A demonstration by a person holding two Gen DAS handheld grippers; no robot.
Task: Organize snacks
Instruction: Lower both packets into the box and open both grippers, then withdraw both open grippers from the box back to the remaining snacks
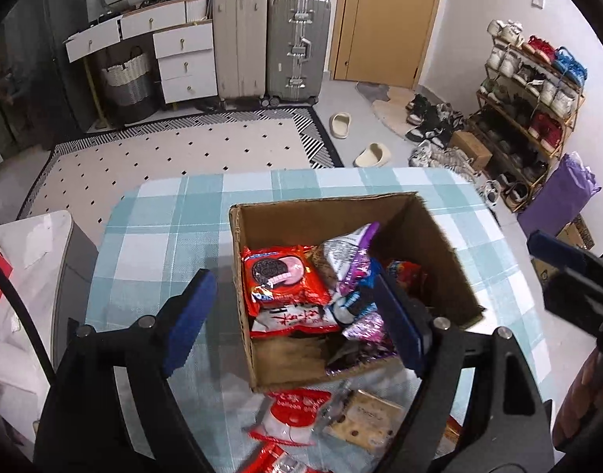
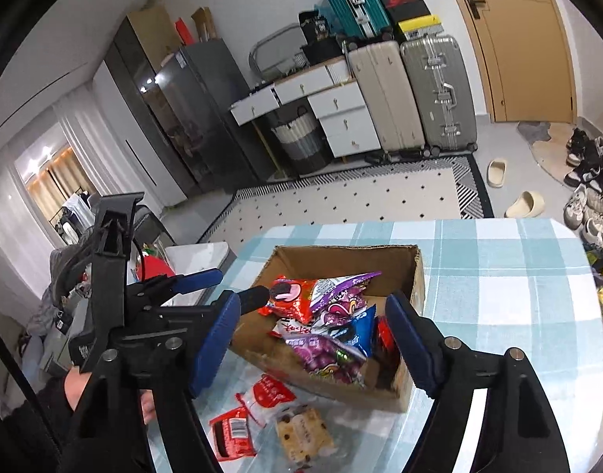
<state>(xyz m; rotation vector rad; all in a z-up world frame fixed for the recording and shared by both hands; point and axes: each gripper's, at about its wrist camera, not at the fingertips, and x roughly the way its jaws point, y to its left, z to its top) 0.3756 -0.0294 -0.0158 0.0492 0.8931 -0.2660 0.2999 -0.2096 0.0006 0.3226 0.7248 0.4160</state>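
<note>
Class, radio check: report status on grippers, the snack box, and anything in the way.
Left gripper open, empty. Right gripper open, empty. Box holds packets; three packets on the cloth outside. Nothing in the way.

One cardboard box (image 2: 414,272) holds about seven snack packets (image 2: 333,323), the pile hiding some. Three more packets (image 2: 278,414) lie outside it.

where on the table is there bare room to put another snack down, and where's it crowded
Bare checked cloth lies left of the cardboard box, toward the table's left edge, in a strip between the box's far wall and the far edge, and to the box's right in the right wrist view. Crowded: the near side, where a red-and-white packet and a biscuit pack lie, and the box itself.
</note>
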